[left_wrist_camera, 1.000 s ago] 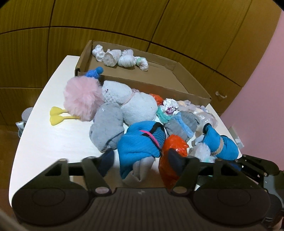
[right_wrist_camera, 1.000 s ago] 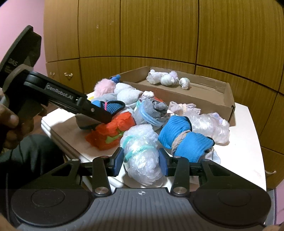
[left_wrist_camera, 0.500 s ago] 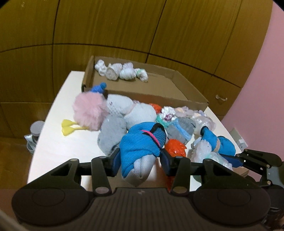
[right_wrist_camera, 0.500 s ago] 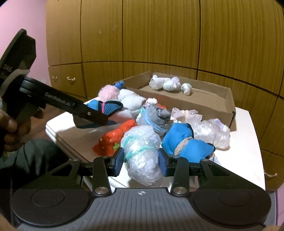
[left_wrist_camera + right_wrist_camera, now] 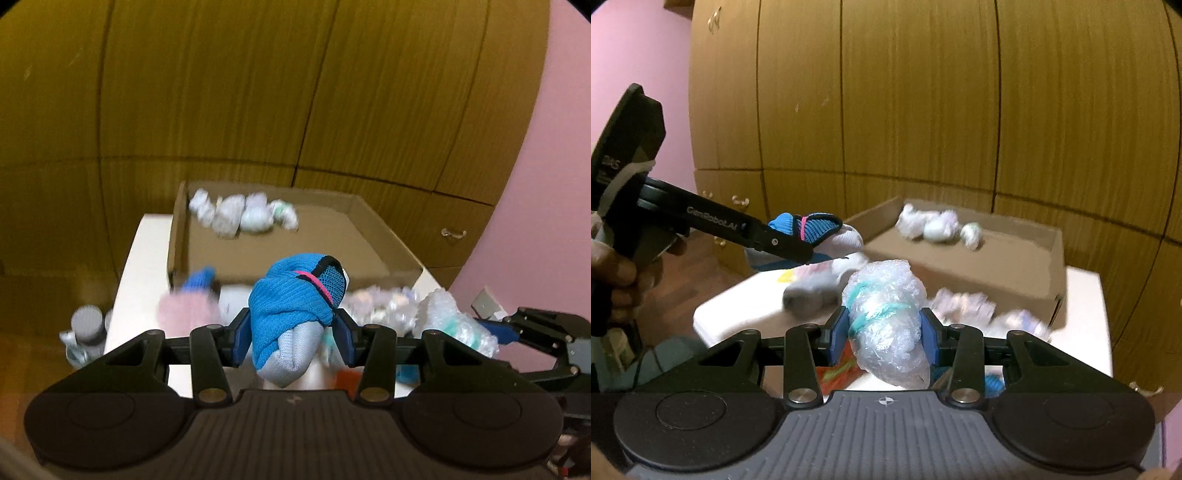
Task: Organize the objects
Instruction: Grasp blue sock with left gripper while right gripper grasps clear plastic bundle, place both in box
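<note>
My left gripper (image 5: 291, 338) is shut on a blue and grey sock bundle (image 5: 295, 306) with a pink band, held in the air above the white table (image 5: 142, 280). The same blue sock bundle (image 5: 816, 230) shows at the left of the right wrist view, in the left gripper (image 5: 812, 251). My right gripper (image 5: 884, 336) is shut on a clear plastic bundle (image 5: 886, 317) tied with teal string, also lifted off the table. Behind both stands an open cardboard box (image 5: 373, 229) holding several white bundles (image 5: 240, 214).
A blurred pile of bundles lies on the table in front of the box: a pink fluffy ball (image 5: 186, 312), an orange bundle (image 5: 836, 374), crumpled plastic ones (image 5: 964, 306). A person's hand (image 5: 611, 273) holds the left gripper. Wooden cabinets (image 5: 258, 92) stand behind, and a pink wall (image 5: 546, 221) at the right.
Both grippers have risen with their bundles, which came up off the pile. The left jaws, wide at first, closed on the blue sock bundle. The table and box now sit lower and farther.
</note>
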A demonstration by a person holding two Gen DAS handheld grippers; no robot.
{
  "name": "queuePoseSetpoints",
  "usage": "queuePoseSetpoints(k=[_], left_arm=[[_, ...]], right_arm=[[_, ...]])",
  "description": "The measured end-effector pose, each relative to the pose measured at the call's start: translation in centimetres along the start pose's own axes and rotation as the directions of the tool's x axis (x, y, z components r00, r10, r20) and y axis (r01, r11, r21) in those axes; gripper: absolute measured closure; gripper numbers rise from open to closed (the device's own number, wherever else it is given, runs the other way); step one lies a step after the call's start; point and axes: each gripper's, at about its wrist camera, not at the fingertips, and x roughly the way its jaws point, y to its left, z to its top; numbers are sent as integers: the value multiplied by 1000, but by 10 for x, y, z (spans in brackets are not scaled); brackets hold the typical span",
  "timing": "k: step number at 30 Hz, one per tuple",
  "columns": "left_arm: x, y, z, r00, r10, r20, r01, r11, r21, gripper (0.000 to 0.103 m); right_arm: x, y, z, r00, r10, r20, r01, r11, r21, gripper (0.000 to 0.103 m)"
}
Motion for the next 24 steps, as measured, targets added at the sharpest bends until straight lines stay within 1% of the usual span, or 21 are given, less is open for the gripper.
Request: queuePoseSetpoints(k=[3, 7, 10, 12, 15, 19, 24], left_arm=[[9, -7, 27, 1000, -12, 5, 12, 999, 43, 60], [35, -20, 64, 999, -37, 0, 37, 996, 80, 60], [67, -26, 91, 997, -69, -31, 70, 997, 38, 60], [93, -31, 106, 996, -74, -54, 75, 997, 7, 60], [134, -33, 121, 992, -80, -93, 75, 996, -57, 60], [180, -31, 126, 988, -83, -128, 66, 990, -126, 60], [234, -17, 117, 979, -83, -185, 36, 969, -245, 60]], right_arm=[[-1, -20, 19, 1000, -19, 14, 19, 1000, 8, 55], [6, -51, 47, 998, -51, 27, 51, 999, 9, 55], [23, -80, 67, 998, -69, 15, 68, 997, 30, 55], [38, -97, 79, 997, -81, 4, 81, 996, 43, 55], [68, -121, 95, 994, -103, -20, 104, 993, 54, 55], [112, -146, 104, 987, -147, -62, 150, 987, 56, 55], [165, -166, 95, 977, -166, -136, 174, 983, 51, 55]])
